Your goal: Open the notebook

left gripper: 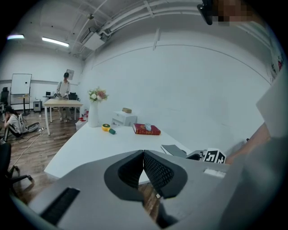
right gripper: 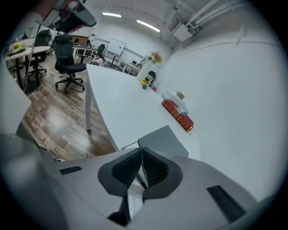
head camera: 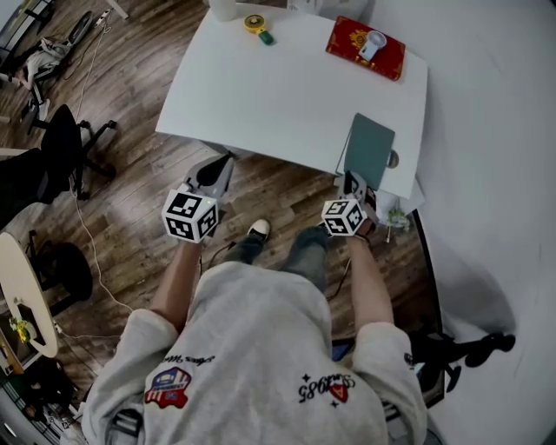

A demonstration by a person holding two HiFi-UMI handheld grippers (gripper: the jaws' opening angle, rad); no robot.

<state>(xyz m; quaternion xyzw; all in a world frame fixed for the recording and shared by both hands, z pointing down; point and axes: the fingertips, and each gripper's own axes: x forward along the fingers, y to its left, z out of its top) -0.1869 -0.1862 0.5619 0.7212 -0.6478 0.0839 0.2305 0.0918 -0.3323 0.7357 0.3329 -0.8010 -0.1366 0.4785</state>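
While the left hand-held gripper (head camera: 228, 159) (left gripper: 143, 153) hangs off the near left edge of the table (head camera: 287, 96) (left gripper: 90, 143) (right gripper: 112, 96), above the wooden floor (head camera: 130, 87), its two jaws are pressed together with nothing between them. It touches neither the table nor anything on it.

The notebook (head camera: 369, 148) (left gripper: 173, 150) (right gripper: 164, 140), with a plain grey-green cover, lies at the near right edge of the table, its short near edge right at the table's rim. The right hand-held gripper (head camera: 350, 177) (right gripper: 142, 150) comes in from the near side, angled downward, and its tips meet that near edge. In the right gripper view the jaws stand closed, pinching the thin near edge of the notebook, which runs in between the ribbed pads. From the head view the cover looks flat; whether it has parted from the pages I cannot tell.

Far across the table, well apart from the notebook, lies a red book (head camera: 347, 39) (left gripper: 146, 130) (right gripper: 177, 116) with a small white object on top. A small yellow round thing (head camera: 254, 23) (left gripper: 105, 127) sits at the far edge to its left.
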